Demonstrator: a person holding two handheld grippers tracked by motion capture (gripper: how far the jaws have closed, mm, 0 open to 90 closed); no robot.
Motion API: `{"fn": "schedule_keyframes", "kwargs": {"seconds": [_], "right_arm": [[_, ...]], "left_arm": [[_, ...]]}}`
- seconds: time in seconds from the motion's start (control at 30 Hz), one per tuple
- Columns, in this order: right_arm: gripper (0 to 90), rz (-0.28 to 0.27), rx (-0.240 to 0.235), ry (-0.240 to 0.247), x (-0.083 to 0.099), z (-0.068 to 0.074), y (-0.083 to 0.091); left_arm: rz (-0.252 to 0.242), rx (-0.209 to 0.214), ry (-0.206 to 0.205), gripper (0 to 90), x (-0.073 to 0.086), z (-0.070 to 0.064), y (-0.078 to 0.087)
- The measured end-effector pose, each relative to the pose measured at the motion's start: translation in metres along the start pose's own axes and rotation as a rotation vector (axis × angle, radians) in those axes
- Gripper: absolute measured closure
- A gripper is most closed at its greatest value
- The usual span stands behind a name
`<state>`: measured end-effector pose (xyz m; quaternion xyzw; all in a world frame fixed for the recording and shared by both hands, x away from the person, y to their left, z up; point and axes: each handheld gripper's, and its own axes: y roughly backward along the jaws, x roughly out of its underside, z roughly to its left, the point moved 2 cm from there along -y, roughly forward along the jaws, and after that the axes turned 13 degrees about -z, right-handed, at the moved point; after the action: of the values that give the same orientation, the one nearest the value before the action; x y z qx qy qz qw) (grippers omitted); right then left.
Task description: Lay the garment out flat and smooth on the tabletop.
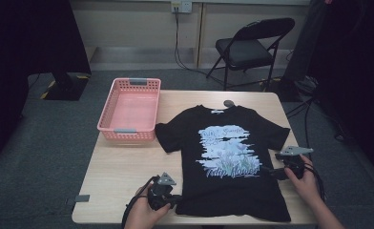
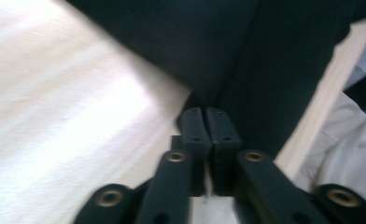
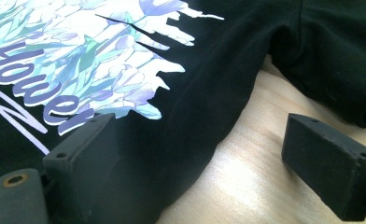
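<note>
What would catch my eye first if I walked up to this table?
A black T-shirt with a pale blue flower print lies flat across the wooden table. A pink basket sits at the far left corner. The left tongs are shut at the shirt's hem; the right tongs gape open at its side edge.

T-shirt [image 1: 225, 157] flat on table [image 1: 123, 171], basket [image 1: 130, 109] at its left, chair [image 1: 252, 47] behind table.
</note>
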<state>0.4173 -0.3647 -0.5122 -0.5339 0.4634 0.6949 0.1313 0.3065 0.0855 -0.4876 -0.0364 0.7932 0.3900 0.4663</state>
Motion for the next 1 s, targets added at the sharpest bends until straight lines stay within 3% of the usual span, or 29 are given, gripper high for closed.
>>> {"fn": "schedule_keyframes", "kwargs": {"seconds": [0.1,0.2,0.3,0.43,0.53,0.57,0.67,0.77,0.9,0.97,1.0], "right_arm": [[10.2,0.0,0.0,0.0,0.0,0.0,0.0],[10.2,0.0,0.0,0.0,0.0,0.0,0.0],[10.2,0.0,0.001,0.0,0.0,0.0,0.0],[10.2,0.001,0.0,-0.001,0.0,0.0,0.0],[10.2,0.001,0.001,-0.001,0.0,0.0,0.0],[10.2,0.0,0.001,0.0,0.0,0.0,0.0],[10.2,0.001,0.001,-0.001,0.0,0.0,0.0],[10.2,0.001,0.001,-0.001,0.0,0.0,0.0],[10.2,0.0,0.001,0.0,0.0,0.0,0.0],[10.2,0.001,0.0,-0.001,0.0,0.0,0.0],[10.2,0.0,0.001,0.0,0.0,0.0,0.0]], "left_arm": [[-0.079,-0.033,0.005,51.0,-0.006,0.009,-0.002],[-0.096,-0.025,-0.013,38.2,-0.014,0.009,-0.008],[-0.065,0.034,-0.022,38.3,-0.016,-0.001,-0.016],[0.009,0.025,-0.07,41.1,-0.007,-0.011,-0.018],[0.041,-0.003,-0.098,51.0,0.0,-0.015,-0.013],[0.062,-0.016,-0.117,59.0,0.002,-0.016,-0.011],[0.068,-0.037,-0.155,70.1,0.005,-0.022,-0.009],[0.078,-0.031,-0.177,84.5,0.008,-0.028,-0.008],[0.121,0.008,-0.212,86.5,0.01,-0.039,-0.006],[0.109,0.031,-0.214,85.7,0.01,-0.039,-0.003],[0.088,0.03,-0.221,80.5,0.008,-0.037,-0.002]]}}
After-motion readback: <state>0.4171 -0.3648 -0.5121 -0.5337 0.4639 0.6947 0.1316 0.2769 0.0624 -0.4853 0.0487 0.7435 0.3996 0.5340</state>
